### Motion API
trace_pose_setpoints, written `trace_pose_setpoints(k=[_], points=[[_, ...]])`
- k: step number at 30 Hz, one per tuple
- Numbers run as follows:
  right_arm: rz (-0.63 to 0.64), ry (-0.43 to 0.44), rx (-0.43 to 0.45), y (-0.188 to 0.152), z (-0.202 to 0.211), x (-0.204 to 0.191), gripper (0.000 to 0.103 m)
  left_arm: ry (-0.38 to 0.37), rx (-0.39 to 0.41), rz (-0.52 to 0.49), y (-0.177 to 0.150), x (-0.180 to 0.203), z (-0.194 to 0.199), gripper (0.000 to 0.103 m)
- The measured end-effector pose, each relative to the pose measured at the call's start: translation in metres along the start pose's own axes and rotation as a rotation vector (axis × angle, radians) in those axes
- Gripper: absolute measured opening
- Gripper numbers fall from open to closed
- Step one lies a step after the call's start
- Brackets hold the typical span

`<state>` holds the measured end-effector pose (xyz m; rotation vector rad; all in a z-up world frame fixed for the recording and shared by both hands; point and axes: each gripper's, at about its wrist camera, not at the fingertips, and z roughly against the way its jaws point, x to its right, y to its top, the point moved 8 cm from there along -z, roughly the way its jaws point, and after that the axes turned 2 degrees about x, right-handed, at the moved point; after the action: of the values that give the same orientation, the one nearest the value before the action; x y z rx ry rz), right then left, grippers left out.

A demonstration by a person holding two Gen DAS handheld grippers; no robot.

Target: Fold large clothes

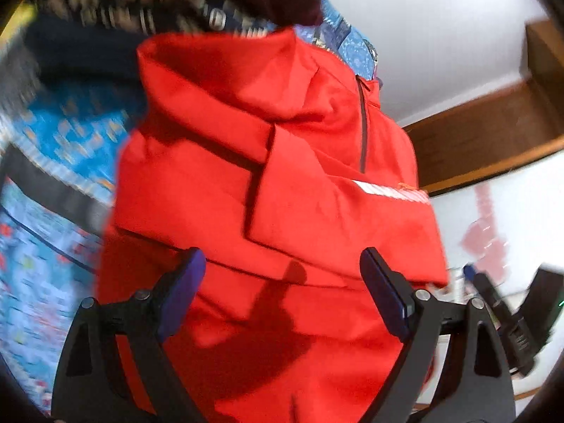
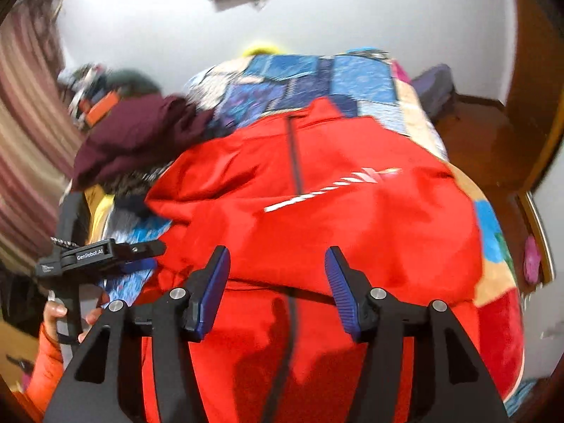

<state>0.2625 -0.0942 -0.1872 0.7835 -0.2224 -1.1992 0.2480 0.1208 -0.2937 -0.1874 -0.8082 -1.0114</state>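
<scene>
The soft red zip-front jacket [image 2: 317, 211] lies on the patchwork-quilted bed [image 2: 356, 81], limp and light. Both grippers, left gripper [image 1: 283, 271] and right gripper [image 2: 278, 264], hover with jaws wide, empty; the hem corners look like the best places to pinch.

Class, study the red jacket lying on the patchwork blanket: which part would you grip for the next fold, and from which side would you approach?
Probably grip the red jacket at its near hem edge, coming in low from the near side. The right gripper hangs open just above that edge, where the fabric lies flat. The left gripper could take the folded flap's loose lower edge similarly.
</scene>
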Motion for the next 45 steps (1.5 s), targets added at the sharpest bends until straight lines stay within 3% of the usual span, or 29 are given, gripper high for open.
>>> trace_pose_setpoints(k=[7, 12, 14, 21, 29, 40, 42, 45], points=[[-0.133, -0.048, 0.007, -0.008, 0.011, 0.055, 0.052, -0.04, -0.047, 0.027, -0.004, 0.013, -0.022, 0.08], [-0.179, -0.072, 0.023, -0.011, 0.019, 0.078, 0.052, -0.015, -0.045, 0.021, -0.002, 0.021, -0.031, 0.074], [-0.183, -0.078, 0.029, -0.012, 0.022, 0.082, 0.052, 0.01, -0.042, 0.014, -0.003, 0.021, -0.03, 0.066], [-0.167, -0.094, 0.041, -0.01, 0.022, 0.088, 0.052, -0.028, 0.008, -0.042, 0.0, 0.048, -0.014, 0.066], [-0.18, -0.081, 0.037, -0.012, 0.015, 0.093, 0.052, -0.042, -0.079, 0.082, -0.006, 0.02, -0.041, 0.066], [-0.213, -0.087, 0.019, -0.015, 0.01, 0.102, 0.052, -0.068, -0.106, 0.099, -0.015, 0.017, -0.043, 0.066], [-0.215, -0.09, 0.012, -0.015, 0.006, 0.103, 0.052, -0.06, -0.092, 0.106, -0.01, 0.017, -0.047, 0.066], [-0.218, -0.082, 0.007, -0.013, 0.002, 0.102, 0.052, 0.019, -0.043, 0.028, 0.003, 0.02, -0.055, 0.066]])
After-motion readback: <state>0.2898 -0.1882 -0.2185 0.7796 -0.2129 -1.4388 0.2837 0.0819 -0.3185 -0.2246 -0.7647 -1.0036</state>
